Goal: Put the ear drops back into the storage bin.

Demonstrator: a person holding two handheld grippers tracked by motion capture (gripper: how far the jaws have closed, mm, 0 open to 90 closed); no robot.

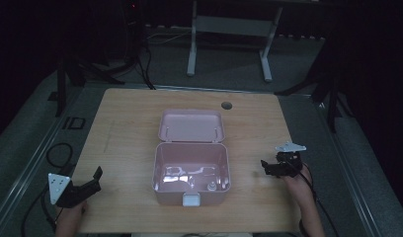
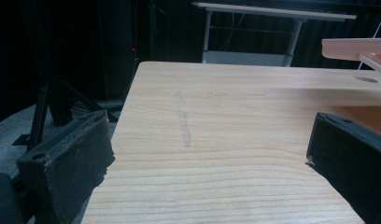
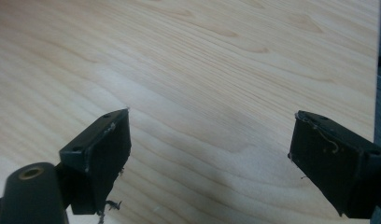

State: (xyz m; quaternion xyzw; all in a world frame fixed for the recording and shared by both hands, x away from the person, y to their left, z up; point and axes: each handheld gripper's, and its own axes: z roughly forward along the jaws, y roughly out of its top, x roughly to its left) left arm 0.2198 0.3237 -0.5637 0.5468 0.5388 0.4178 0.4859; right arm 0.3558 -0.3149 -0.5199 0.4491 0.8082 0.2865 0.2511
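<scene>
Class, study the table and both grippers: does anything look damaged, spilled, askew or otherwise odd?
Little stands out. The pink box sits square with its lid open. A faint grey streak marks the table, and the right gripper pads look frayed, with loose threads.

The left gripper (image 2: pixel 207 158) has its two black fingers (image 2: pixel 72 163) spread wide with nothing between them, over the pale wooden tabletop (image 2: pixel 235 116). A faint grey streak (image 2: pixel 184 121) marks the wood ahead. A pink box edge (image 2: pixel 356 49) juts in at upper right.

Open pink box (image 1: pixel 191 163), wooden table (image 1: pixel 120 128)
</scene>
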